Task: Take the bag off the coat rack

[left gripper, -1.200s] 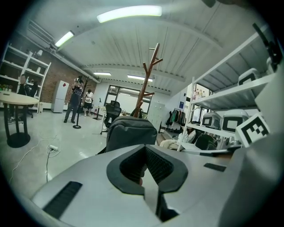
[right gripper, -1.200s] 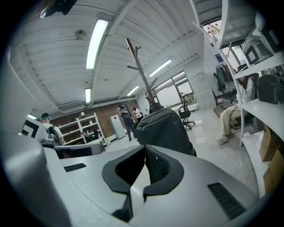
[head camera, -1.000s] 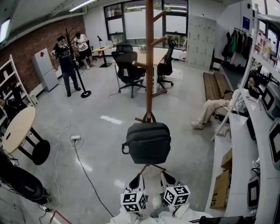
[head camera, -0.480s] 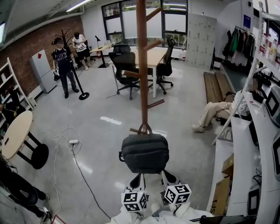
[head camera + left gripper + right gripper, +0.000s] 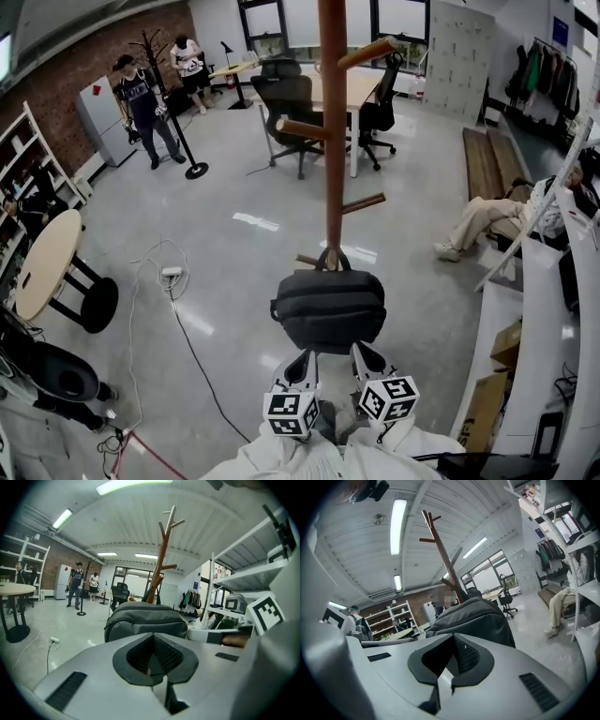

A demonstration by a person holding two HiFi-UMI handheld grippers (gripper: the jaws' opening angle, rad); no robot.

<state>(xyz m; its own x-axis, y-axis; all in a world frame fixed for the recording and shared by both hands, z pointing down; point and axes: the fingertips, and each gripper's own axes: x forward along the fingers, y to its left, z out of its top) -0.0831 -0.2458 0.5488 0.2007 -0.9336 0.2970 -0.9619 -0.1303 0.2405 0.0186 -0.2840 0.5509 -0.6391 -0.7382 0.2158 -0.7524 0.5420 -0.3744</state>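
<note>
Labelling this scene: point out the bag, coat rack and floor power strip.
bag [image 5: 330, 309], head view, middle of its front face
coat rack [image 5: 332, 141], head view, its upright pole
power strip [image 5: 172, 273], head view, its white body

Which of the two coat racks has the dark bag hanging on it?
The brown wooden rack right ahead; the bag hangs by its handle from a low peg. The black rack stands far off beside a standing person.
</note>
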